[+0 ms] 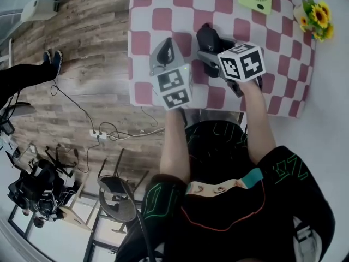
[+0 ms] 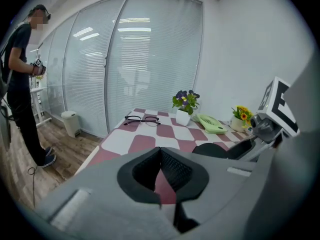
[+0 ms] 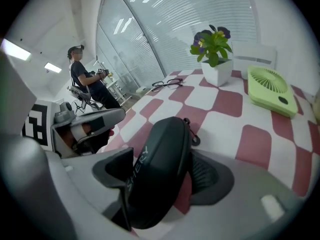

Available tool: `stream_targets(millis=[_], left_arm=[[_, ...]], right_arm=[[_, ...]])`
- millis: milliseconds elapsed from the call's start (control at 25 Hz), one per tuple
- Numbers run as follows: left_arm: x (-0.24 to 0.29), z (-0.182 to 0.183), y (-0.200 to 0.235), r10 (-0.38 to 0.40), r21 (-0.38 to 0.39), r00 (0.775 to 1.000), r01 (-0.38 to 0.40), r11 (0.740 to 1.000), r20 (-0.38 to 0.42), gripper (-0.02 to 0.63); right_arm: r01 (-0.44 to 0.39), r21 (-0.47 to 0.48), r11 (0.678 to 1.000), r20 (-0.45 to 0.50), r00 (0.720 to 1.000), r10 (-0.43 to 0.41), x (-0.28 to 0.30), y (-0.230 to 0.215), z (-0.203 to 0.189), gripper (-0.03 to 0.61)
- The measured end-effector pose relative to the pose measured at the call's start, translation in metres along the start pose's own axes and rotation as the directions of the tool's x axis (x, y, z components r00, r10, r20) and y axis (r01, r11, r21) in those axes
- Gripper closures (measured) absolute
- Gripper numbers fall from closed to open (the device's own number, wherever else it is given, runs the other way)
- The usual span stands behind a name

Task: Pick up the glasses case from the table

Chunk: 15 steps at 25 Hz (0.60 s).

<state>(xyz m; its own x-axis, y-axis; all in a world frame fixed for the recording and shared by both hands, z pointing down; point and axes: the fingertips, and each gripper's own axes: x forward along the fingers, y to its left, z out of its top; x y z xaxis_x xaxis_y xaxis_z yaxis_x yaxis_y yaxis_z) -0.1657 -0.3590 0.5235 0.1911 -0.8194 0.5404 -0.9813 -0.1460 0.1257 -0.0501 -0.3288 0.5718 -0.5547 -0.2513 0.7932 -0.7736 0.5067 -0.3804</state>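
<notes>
Bright, even light from ceiling strips (image 3: 11,49), glare streaks on the glass wall (image 2: 135,31), shadows faint, strong fisheye bending with black corners, nearest foreground out of focus.

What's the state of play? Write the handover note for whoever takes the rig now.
Left gripper: shut, empty, above the table.
Right gripper: open, fingers either side of the case, apparently no grip yet.
Case: lying on the table, near the front edge.
Done: approach.
Left to do: close on the case and lift it.
</notes>
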Motion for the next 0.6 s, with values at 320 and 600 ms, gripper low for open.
stream_targets(millis=[320,600], left_arm=[[0.001,0.03,-0.017,-0.054,0.039,0.997,0.052,0.998,0.052,0.604],[-0.01,0.085,-0.061,-0.11,0.131,0.98,0.088,0.987,0.166,0.604]], right_arm=[[0.088,-0.06,0.994,0.234,0.97,-0.072,-0.038,-0.001,0.038,0.232],[0.236,-0.049,0.971,0.442,0.877,-0.191,-0.108,-0.036,0.067,0.232]])
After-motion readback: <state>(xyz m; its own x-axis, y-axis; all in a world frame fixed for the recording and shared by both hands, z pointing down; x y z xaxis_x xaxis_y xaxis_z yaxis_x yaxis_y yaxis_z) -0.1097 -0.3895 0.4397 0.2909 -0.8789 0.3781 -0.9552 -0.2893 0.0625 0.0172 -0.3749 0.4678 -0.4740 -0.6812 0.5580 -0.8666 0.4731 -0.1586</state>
